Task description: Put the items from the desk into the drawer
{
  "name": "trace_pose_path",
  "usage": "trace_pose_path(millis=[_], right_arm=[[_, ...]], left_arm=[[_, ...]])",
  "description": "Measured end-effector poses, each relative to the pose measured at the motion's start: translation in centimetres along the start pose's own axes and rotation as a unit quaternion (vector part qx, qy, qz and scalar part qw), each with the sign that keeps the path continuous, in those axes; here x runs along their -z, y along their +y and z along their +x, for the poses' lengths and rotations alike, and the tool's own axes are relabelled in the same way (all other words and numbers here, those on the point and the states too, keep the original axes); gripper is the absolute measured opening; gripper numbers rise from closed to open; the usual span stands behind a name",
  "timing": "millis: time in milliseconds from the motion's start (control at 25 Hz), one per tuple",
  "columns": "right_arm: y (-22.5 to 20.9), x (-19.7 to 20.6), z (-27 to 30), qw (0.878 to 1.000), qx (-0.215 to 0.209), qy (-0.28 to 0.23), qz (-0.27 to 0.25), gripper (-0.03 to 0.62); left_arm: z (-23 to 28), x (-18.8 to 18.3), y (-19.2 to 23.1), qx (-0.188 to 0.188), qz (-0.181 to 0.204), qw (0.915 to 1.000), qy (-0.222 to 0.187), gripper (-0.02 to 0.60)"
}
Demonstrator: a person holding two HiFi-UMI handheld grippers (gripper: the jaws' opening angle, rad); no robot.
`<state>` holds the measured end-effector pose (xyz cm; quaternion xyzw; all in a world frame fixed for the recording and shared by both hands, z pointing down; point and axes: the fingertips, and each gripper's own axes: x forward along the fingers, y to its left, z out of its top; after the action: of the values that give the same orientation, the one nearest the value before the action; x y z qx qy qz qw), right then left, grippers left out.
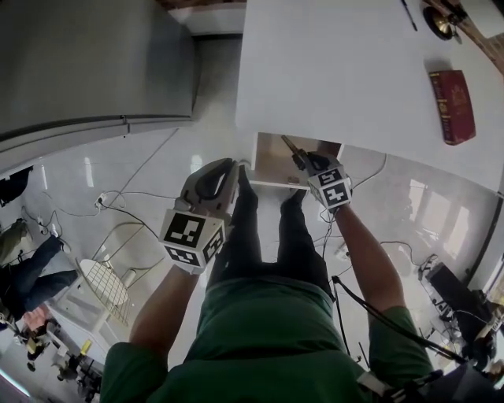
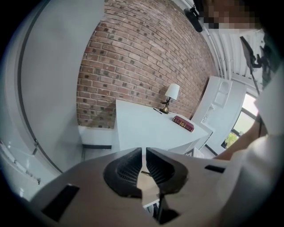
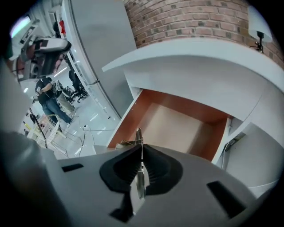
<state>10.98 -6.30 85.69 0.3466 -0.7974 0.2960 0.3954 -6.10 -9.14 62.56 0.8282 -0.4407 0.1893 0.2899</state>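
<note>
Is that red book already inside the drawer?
No: the book lies on top of the desk, while the open drawer shows only its bare bottom.

Below the desk [image 1: 331, 71] edge, the open drawer [image 1: 272, 161] shows only a corner, the rest lost under the top and behind the right gripper [image 1: 303, 161]; the thin metal piece [image 3: 139, 138] pinched in its jaws is too slender to identify; at the desk's far corner a lamp [image 1: 441, 22] is cropped by the frame; the red book [image 1: 452, 106] on the desk bears lettering too small to read.
</note>
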Motion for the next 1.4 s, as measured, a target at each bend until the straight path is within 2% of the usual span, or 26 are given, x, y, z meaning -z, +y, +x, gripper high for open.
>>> trace_pose_path(millis=[320, 600, 920, 960, 1000, 1080, 1200, 1400], right_arm=[[0.6, 1.4, 6.6, 0.994, -0.008, 0.051, -0.098, 0.015], [2.3, 3.6, 10.1, 0.975, -0.028, 0.085, -0.202, 0.015], [4.2, 6.8, 11.7, 0.953, -0.074, 0.137, -0.262, 0.019], [4.1, 7.3, 11.8, 0.950, -0.078, 0.147, -0.265, 0.026], [4.1, 7.6, 11.9, 0.949, -0.079, 0.154, -0.265, 0.062], [4.0, 7.5, 11.9, 0.951, -0.076, 0.156, -0.255, 0.096], [3.4, 6.6, 11.4, 0.961, -0.060, 0.141, -0.229, 0.142], [2.3, 4.8, 9.0, 0.975, -0.041, 0.112, -0.189, 0.139]], left_arm=[[1.2, 4.0, 3.0, -0.013, -0.016, 0.9996, 0.016, 0.026], [0.9, 6.5, 4.7, -0.025, -0.031, 0.9988, 0.028, 0.026], [0.4, 7.7, 4.6, -0.022, -0.043, 0.9981, 0.037, 0.026], [0.5, 7.8, 4.5, -0.021, -0.044, 0.9981, 0.037, 0.026], [0.5, 7.8, 4.5, -0.021, -0.044, 0.9981, 0.037, 0.026], [0.5, 7.8, 4.4, -0.019, -0.045, 0.9981, 0.037, 0.026], [0.5, 7.6, 4.2, -0.017, -0.044, 0.9983, 0.035, 0.026], [0.8, 6.1, 3.5, -0.014, -0.042, 0.9988, 0.023, 0.026]])
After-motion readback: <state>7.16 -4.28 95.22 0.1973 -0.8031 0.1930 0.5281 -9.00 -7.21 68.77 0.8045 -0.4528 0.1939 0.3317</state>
